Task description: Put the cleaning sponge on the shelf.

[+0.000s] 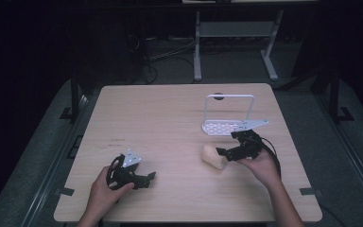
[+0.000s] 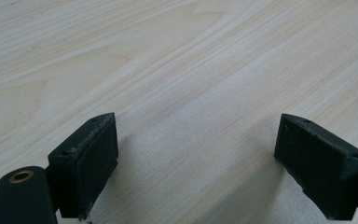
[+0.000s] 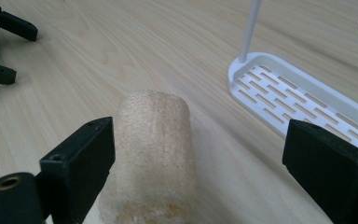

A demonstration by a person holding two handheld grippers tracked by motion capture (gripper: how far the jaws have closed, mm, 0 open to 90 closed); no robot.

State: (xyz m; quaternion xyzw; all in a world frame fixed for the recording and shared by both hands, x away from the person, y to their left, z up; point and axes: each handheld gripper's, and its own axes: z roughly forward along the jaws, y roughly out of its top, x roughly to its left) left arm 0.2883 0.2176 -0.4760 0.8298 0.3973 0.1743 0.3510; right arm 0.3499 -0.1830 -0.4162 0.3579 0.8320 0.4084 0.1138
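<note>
A pale, rough cylinder like a loofah sponge lies on its side on the wooden table, right of centre. My right gripper is at its right end, open; in the right gripper view the sponge lies between the jaws, against the left one, with a wide gap to the right one. A white slotted rack with a tall wire handle stands just behind. My left gripper rests open on the near left of the table, with bare wood between its jaws.
The rack's slotted tray lies close to the right of the sponge. A round cable hole sits at the table's far edge. The other gripper's jaws show at the far left of the right gripper view. A metal frame stands beyond the table.
</note>
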